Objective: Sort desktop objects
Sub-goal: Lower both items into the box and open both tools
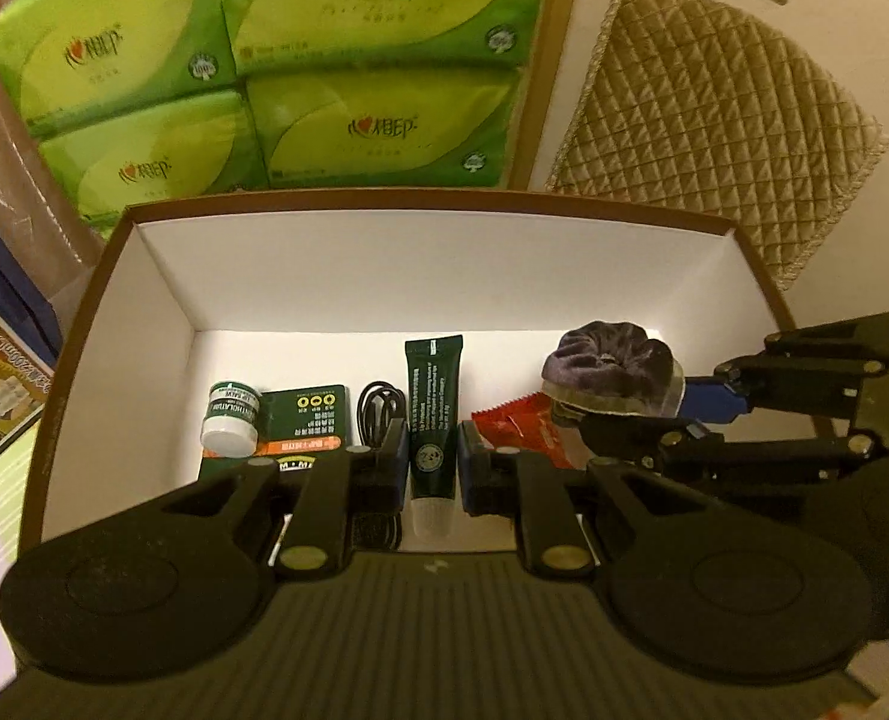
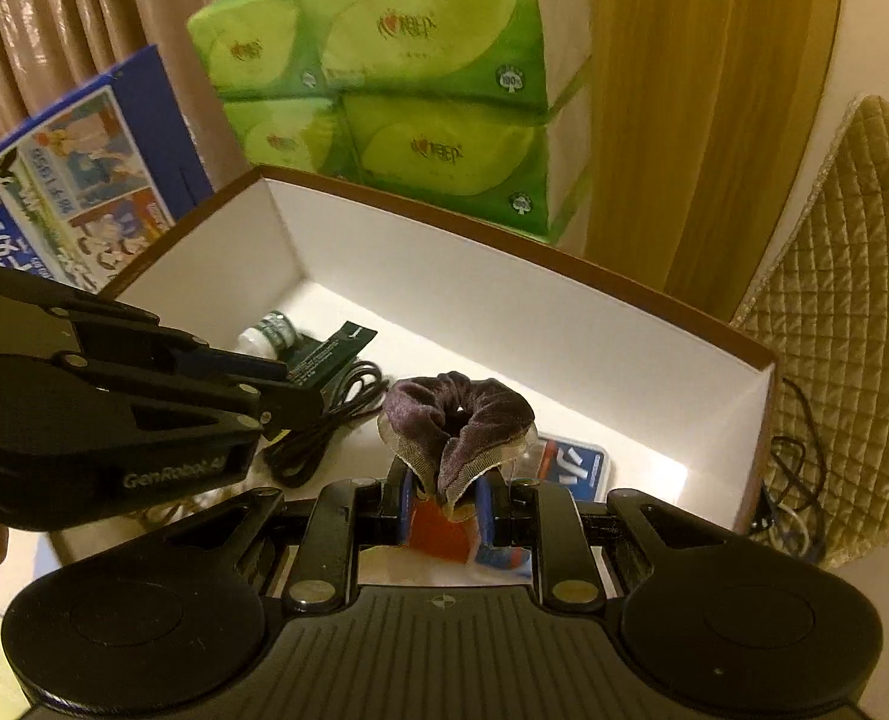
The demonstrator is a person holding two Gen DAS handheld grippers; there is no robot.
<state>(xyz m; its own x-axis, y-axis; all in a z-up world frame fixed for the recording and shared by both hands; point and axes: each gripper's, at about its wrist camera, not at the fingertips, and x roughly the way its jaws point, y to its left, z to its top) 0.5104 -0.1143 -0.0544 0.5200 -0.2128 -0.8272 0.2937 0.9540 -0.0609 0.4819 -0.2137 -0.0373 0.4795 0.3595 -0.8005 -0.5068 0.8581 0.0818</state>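
Note:
A brown box with white inside (image 1: 162,276) (image 2: 564,312) holds sorted items. My left gripper (image 1: 434,450) is shut on a dark green tube (image 1: 432,396), held over the box floor; the tube also shows in the right wrist view (image 2: 330,351). My right gripper (image 2: 444,498) is shut on a purple velvet scrunchie (image 2: 456,414), held above the box's right part; it shows in the left wrist view (image 1: 612,372) too. A small white jar (image 1: 231,417), a green card pack (image 1: 306,420), a black cable (image 1: 378,405) and a red packet (image 1: 522,423) lie in the box.
Green tissue packs (image 1: 264,60) stand behind the box. A blue printed carton (image 2: 72,180) is at its left. A quilted beige cushion (image 1: 714,120) is at the right, with loose cables (image 2: 798,480) beside the box. A blue-white packet (image 2: 576,462) lies in the box.

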